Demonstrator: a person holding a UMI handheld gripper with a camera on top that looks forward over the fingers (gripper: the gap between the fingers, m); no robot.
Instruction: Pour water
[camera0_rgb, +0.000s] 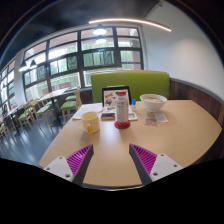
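The tongs (112, 160) hang wide apart at the bottom centre of the frame with nothing between them, their purple pads (78, 158) facing each other over the near edge of the pale wooden surface (170, 125). The things for pouring stand well beyond them, in the middle of the frame: a bottle with a red cap and red label (121, 108), upright on a dark tray or mat (122, 123), and a yellow cup (91, 122) near it, toward the left. The likely trouble is in the approach: the bottle is tall and narrow, so a grip taken off-centre or too high could tip it, and a tilt begun before its mouth is over the cup would spill onto the surface. Whether the cap is on tight cannot be told. To the right of the bottle sits a white bowl (153, 102) with some small items beside it, near enough to be knocked in a wide swing. A green booth seat (130, 82) stands behind, with windows and other chairs at upper left.
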